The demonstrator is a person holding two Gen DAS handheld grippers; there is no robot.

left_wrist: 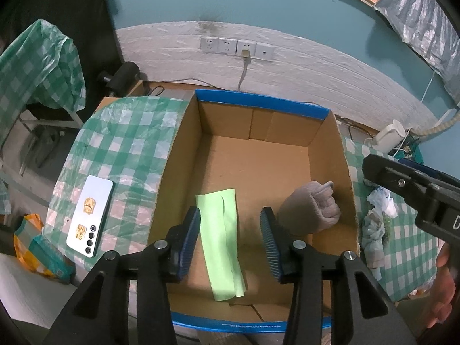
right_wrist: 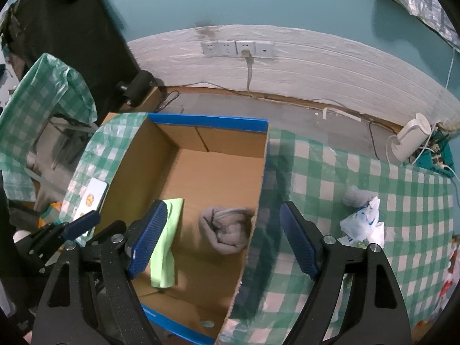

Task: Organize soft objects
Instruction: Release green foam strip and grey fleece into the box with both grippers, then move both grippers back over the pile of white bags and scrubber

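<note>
Cloth (left_wrist: 221, 241), light green and folded long, lies on the floor of an open cardboard box (left_wrist: 184, 155), left of centre; a rolled grey sock (left_wrist: 309, 210) sits in the same box against its right wall. Both rest loose, touching neither gripper.

Left gripper (left_wrist: 231, 243) hangs over the box with its blue pads apart and nothing between them; the cloth lies below the gap. Right gripper (right_wrist: 227, 240) stands wider still, straddling the box's right wall, also empty.

Under the box is a table covered in green-and-white checked plastic (right_wrist: 345, 172). A white phone (left_wrist: 90, 215) lies face down left of the box. To the right of the box sit a crumpled white bag (right_wrist: 363, 221) and a small grey bundle (right_wrist: 355, 197) just behind it; what the bundle is cannot be made out.

Behind the table runs a wall, teal above and white below, with a row of sockets (left_wrist: 237, 47), one with a cable plugged in. A white kettle-like object (right_wrist: 409, 139) stands at the far right corner among wires.

The box's near rim is partly hidden by the gripper arms. A person's hand shows only as a sliver at the right edge of the left wrist view.
</note>
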